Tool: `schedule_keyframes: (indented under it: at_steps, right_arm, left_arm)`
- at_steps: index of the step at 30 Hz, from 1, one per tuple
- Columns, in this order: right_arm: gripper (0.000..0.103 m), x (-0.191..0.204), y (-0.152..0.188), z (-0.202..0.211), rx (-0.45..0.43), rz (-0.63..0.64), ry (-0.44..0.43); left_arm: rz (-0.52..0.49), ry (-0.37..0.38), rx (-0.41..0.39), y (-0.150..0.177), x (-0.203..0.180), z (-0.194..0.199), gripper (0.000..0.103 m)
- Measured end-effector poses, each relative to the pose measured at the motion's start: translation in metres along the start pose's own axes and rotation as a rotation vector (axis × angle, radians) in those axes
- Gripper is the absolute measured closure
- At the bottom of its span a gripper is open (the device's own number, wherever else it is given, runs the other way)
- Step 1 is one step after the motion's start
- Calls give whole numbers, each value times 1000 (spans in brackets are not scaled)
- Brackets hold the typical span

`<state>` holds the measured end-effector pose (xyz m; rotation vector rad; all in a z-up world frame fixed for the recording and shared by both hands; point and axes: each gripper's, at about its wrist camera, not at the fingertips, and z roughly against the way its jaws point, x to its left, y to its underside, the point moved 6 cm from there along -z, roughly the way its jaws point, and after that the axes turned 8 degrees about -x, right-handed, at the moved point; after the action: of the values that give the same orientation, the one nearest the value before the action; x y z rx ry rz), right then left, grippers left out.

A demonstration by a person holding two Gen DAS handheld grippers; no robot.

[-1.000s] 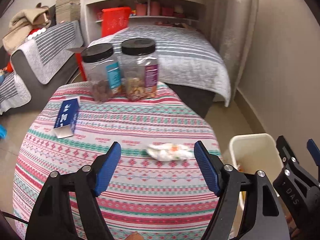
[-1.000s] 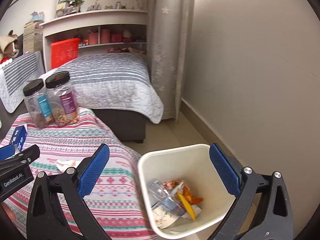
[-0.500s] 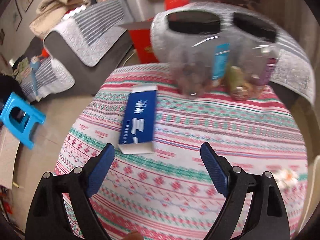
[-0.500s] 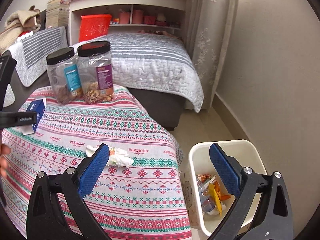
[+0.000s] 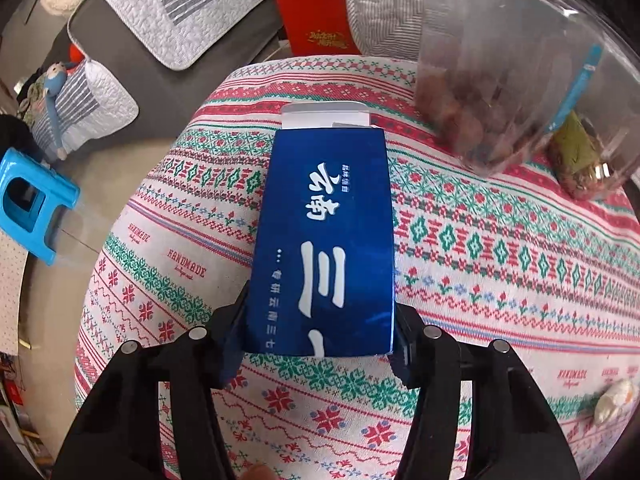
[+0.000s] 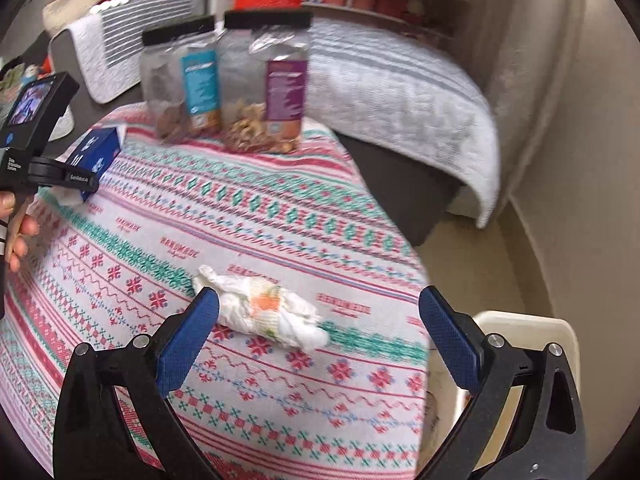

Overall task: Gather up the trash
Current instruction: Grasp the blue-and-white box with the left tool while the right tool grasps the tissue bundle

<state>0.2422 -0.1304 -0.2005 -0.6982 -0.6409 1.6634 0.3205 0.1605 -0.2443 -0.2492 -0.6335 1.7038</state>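
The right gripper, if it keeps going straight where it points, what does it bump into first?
Most likely the crumpled tissue on the tablecloth. It lies just ahead of the open right gripper, nearer its left finger, though depth is hard to judge.

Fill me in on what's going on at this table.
A person with a gripper in each hand is clearing trash off a patterned tablecloth. The left gripper has just been closing, and its jaws now sit against both sides of a blue box. The right gripper is open over a crumpled tissue, not yet gripping it. A white bin stands by the table's edge.
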Motion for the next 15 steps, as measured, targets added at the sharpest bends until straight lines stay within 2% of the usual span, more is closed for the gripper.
schedule_keyframes:
  at_steps: [4, 8, 12, 14, 15]
  right_arm:
    - [7, 19, -5, -8, 26, -59, -110]
    - [7, 34, -8, -20, 45, 6, -82]
    - [8, 37, 1, -42, 100, 30, -67]
    - [42, 38, 8, -49, 124, -2, -132]
    - [49, 37, 8, -47, 112, -14, -136]
  left_arm:
    - [-69, 12, -41, 6, -9, 16, 48]
    - [-68, 39, -53, 15, -8, 37, 49]
    - [-31, 88, -62, 25, -10, 70, 50]
    - [-6, 111, -72, 25, -11, 82, 50]
    - [4, 125, -82, 26, -12, 91, 50]
